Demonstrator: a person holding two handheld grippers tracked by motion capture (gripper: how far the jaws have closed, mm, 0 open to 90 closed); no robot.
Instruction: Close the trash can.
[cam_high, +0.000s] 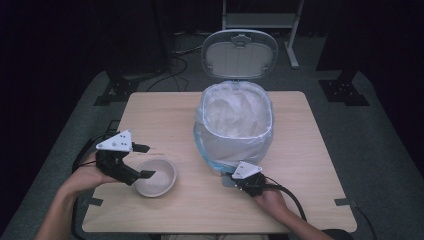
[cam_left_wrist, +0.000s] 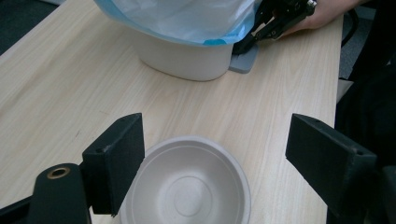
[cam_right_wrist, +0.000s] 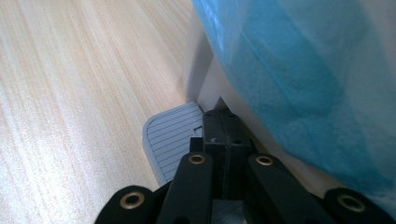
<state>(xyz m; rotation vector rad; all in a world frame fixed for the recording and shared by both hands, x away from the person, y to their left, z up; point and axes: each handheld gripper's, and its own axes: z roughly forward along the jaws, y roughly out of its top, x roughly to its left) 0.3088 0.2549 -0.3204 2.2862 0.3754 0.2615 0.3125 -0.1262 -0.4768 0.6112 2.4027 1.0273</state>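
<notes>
On the left side of the worktop (cam_high: 300, 150) I am holding my left gripper (cam_high: 144, 161) over a white paper bowl (cam_high: 156, 177). Its jaws are standing wide open, one on each side of the bowl, and in the left gripper view they are not touching the bowl (cam_left_wrist: 189, 186), so I am gripping nothing there. The bowl is sitting upright and empty on the light wood, near the front edge, well to the left of the bin.

In the middle of the worktop a white pedal bin (cam_high: 234, 125) is standing, lined with a thin plastic bag (cam_high: 235, 112) that is white and blue at the rim. Its lid (cam_high: 240, 52) is standing raised behind it. In the left gripper view I am seeing the lower wall of the bin (cam_left_wrist: 184, 58) and the bag (cam_left_wrist: 177, 18) hanging over it.

To the right, at the front foot of the bin, my right gripper (cam_high: 231, 178) is resting with its jaws fully closed together. In the right gripper view the closed tips (cam_right_wrist: 223, 140) are lying on the grey ribbed pedal (cam_right_wrist: 170, 135), just beside the bin wall; they are not holding anything between them. In the left gripper view this gripper (cam_left_wrist: 247, 42) is showing on the pedal (cam_left_wrist: 245, 59).
</notes>
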